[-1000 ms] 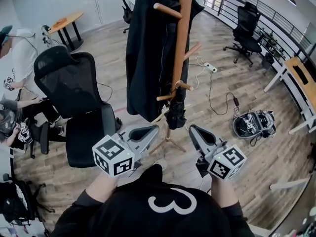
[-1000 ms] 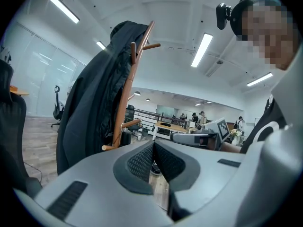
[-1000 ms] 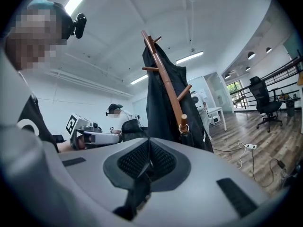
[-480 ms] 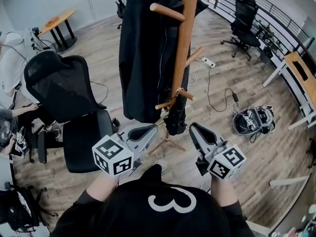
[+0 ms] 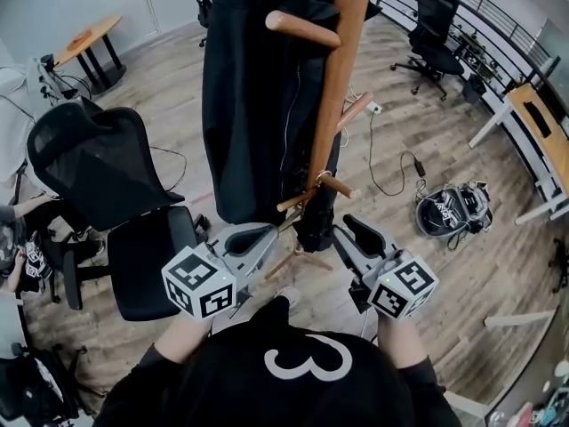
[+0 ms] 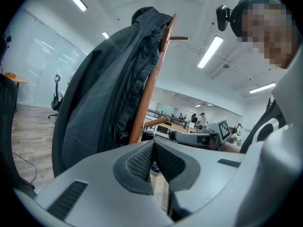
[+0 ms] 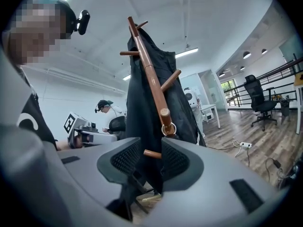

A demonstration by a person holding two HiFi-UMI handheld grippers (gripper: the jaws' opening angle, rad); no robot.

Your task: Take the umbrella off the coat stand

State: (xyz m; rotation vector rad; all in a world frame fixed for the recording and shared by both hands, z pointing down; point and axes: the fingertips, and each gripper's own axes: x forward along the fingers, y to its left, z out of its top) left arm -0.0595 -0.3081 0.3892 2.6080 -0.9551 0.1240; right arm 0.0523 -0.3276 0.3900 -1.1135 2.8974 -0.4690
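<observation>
Both grippers are coming closer to the coat stand [image 5: 336, 78], and it is looking bigger now. The right gripper [image 5: 349, 228] is just opening its jaws and is holding nothing. The folded black umbrella [image 5: 314, 221] is showing through the gap, not touched. It is hanging by a ring from a low peg [image 5: 335, 186], just past both grippers. The left gripper [image 5: 258, 237] is squeezing its jaws together on nothing. A black coat [image 5: 249, 105] is hanging on the stand's left side.
</observation>
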